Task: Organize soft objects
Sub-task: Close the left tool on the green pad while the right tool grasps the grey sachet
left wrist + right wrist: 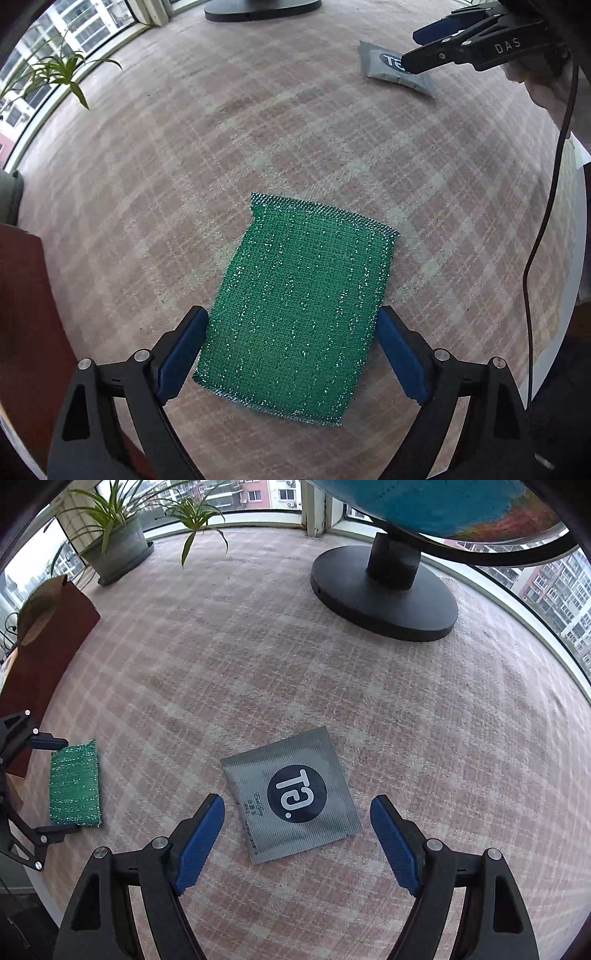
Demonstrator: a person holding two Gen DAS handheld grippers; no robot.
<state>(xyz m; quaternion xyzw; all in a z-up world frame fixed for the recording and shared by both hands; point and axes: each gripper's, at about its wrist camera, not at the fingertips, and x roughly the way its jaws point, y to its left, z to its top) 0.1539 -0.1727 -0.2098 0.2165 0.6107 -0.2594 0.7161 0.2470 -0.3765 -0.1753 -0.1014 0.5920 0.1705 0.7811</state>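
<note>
Presently the green scouring pad [299, 314] lies flat on the checked cloth of the bench [258, 129], directly between the blue pads of my left hand-held gripper [291, 354]. Its jaws stand wide, one pad at each long edge of the scourer, close beside it but not visibly pressing. The grey sachet [295, 797] with the dark round logo lies flat as well, well apart from the scourer, under my right hand-held gripper [297, 845], whose jaws also stand open and carry nothing; the sachet sits ahead of the fingertips, not yet between them.

I judge the step in hand to be the approach for a pickup on both sides. The left needs only to close on the scourer's edges; the right must come further forward and lower before closing. The sachet is thin and flat, so a pinch from above may slip.

Surroundings: a globe stand [384, 594] at the far side, a potted plant [118, 550] by the window, a brown box [48, 650] beside the scourer. Nothing obstructs either grasp.
</note>
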